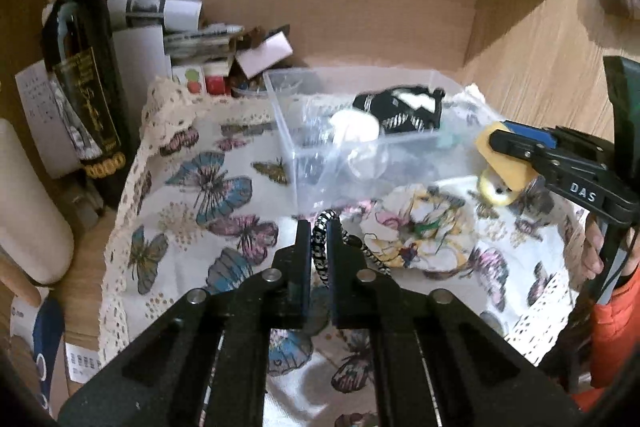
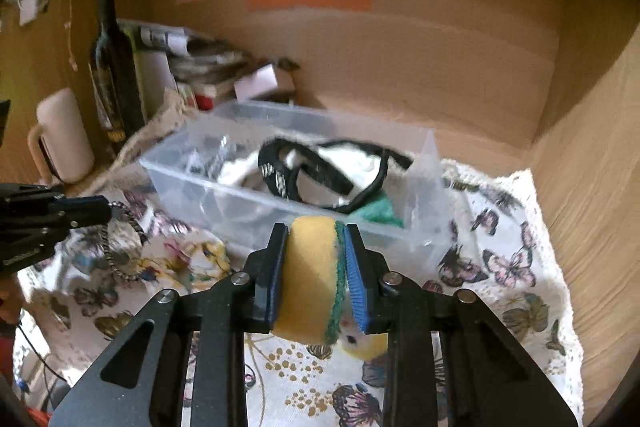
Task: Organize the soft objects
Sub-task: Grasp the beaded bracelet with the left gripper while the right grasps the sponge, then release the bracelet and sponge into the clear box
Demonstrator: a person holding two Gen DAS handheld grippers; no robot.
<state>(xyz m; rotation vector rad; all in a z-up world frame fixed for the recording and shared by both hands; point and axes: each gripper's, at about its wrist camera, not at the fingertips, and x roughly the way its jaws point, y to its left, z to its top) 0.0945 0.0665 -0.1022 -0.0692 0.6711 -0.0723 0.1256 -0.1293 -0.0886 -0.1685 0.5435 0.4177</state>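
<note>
Both jaws were clamped: left gripper (image 1: 318, 229) pinched a black-and-white cord (image 1: 320, 247) that trailed onto the butterfly cloth (image 1: 208, 187), right gripper (image 2: 316, 255) squeezed a yellow sponge (image 2: 310, 279) with its green scrub side against the right finger. Sponge was held above the cloth, just in front of the clear bin (image 2: 280, 195); a small yellow plush (image 2: 360, 341) sat right beneath it. Bin already held black straps (image 2: 320, 171), white fabric and something green; a folded floral cloth (image 1: 420, 227) lay beside the cord, bottle (image 1: 86, 75) stood left.
</note>
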